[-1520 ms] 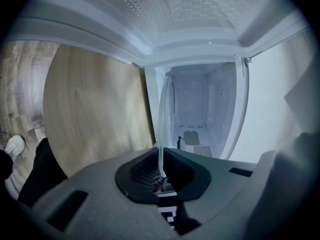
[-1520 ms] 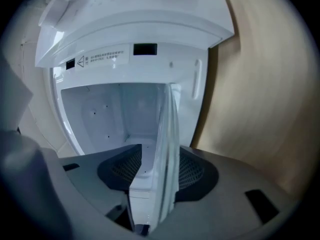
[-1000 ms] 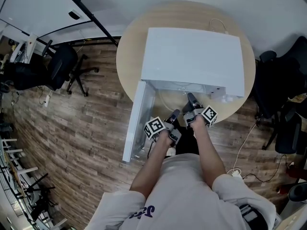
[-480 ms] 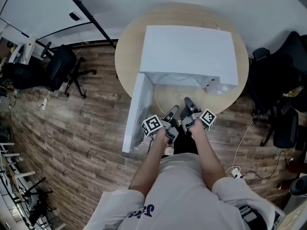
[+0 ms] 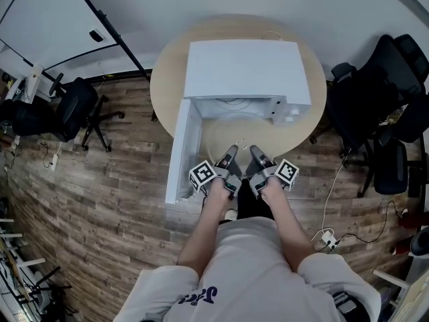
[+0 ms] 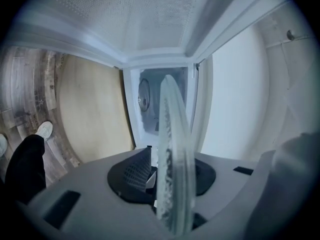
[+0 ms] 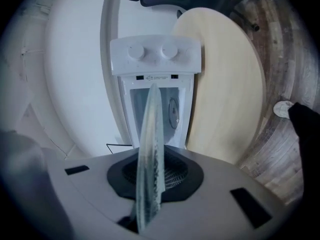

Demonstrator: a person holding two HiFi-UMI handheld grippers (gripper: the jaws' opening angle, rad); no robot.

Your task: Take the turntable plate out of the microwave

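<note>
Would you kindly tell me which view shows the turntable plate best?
The left gripper view: the plate stands edge-on and large, clamped between the jaws. The right gripper view shows it edge-on too, but thinner. In the head view the clear glass hardly shows.

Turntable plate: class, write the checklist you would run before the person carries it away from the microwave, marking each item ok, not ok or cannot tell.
1. Hold of left gripper on turntable plate rim, shut on it: ok.
2. Hold of right gripper on the same rim, shut on it: ok.
3. Door of microwave wide open, off the path: ok.
4. Plate's far edge out of the cavity: cannot tell.
5. Bare table beside the microwave for set-down: ok.
</note>
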